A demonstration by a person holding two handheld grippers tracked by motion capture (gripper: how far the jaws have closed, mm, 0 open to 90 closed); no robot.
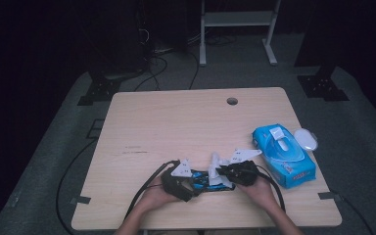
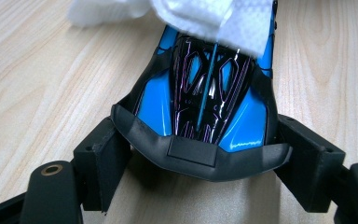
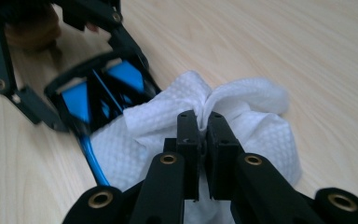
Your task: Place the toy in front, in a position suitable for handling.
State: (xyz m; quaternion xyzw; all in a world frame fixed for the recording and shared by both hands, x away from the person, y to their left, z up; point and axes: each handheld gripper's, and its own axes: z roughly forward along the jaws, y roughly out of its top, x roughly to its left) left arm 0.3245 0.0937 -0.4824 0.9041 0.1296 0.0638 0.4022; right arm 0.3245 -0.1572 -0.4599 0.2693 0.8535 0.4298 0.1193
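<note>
Now left claw point(image 2: 193, 154) grips the toy car point(image 2: 205, 93); right claw point(image 3: 204, 126) clenches a wipe point(image 3: 242, 112) lying on it

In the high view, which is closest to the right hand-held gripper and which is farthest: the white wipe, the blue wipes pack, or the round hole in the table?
From the right hand-held gripper:
1. White wipe: pinched in its jaws, on the blue toy car.
2. Blue wipes pack: on the table, to its right.
3. Round hole: near the table's far edge.
</note>
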